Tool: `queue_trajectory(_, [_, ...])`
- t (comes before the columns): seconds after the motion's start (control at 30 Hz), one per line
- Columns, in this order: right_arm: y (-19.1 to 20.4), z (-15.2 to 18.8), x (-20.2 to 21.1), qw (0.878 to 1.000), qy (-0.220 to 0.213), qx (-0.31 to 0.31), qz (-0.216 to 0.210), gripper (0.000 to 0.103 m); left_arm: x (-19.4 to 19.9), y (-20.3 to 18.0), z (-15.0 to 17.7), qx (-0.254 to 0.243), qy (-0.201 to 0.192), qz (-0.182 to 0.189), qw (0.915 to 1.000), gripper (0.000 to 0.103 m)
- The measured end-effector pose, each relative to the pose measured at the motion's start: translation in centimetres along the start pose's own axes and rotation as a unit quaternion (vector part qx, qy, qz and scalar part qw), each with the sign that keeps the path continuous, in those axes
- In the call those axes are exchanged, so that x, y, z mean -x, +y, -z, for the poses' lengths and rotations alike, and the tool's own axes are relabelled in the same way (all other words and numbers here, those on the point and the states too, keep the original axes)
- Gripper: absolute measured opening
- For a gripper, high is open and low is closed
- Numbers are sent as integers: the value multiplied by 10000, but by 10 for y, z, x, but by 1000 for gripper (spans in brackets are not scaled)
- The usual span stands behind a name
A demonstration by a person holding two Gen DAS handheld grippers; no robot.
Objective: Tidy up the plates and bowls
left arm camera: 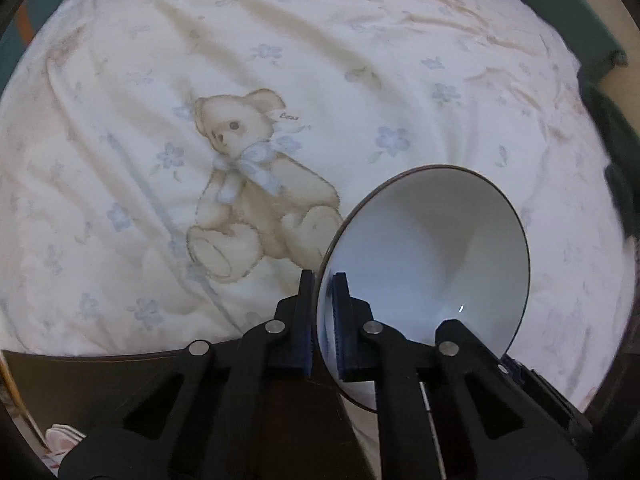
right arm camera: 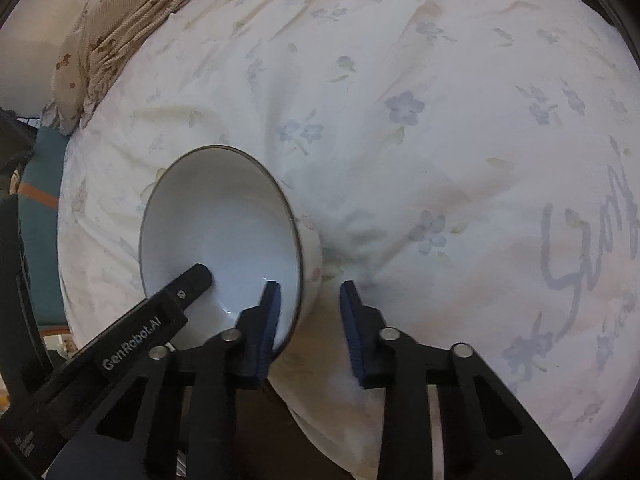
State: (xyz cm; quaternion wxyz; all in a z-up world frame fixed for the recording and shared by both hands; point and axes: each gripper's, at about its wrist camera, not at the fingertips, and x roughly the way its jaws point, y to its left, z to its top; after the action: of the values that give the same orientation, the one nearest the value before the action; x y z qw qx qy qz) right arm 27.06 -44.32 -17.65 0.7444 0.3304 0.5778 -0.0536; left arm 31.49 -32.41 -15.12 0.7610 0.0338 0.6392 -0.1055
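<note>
The step in hand looks like the pick-up of a single bowl [left arm camera: 432, 248], white with a thin dark rim and empty, which sits on the bed [left arm camera: 160, 80] over a pale floral cover printed with a teddy bear [left arm camera: 256, 184]. Relative to that bear, the bowl is just beside its feet, toward the near edge of the bed.

The left gripper [left arm camera: 323, 320] is clamped on the bowl's rim, one pad outside the wall and one inside, jaws nearly together. The right gripper [right arm camera: 310, 320] straddles the rim on the bowl's opposite side: its left pad is inside the bowl, its right pad stands over the bedding, and a clear gap shows between the outer pad and the wall, so it does not seem to grip yet.

Next, by my reckoning, the bowl wants a level lift off the soft cover. No plates or other bowls are in view, so where it goes I cannot tell.
</note>
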Motion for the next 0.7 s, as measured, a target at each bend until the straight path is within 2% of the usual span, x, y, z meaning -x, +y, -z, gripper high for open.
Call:
queue_trajectory(0.23, [4, 2, 0, 9999, -71, 12, 125, 16, 9, -6, 5, -129, 137, -78, 9998, 6])
queue_trajectory(0.37, [4, 4, 4, 10000, -41, -24, -1, 14, 18, -4, 9, -104, 78, -178, 9998, 6])
queue_trajectory(0.7, [27, 14, 37, 9993, -144, 302, -138, 13, 76, 20, 30, 14, -178, -88, 9998, 8])
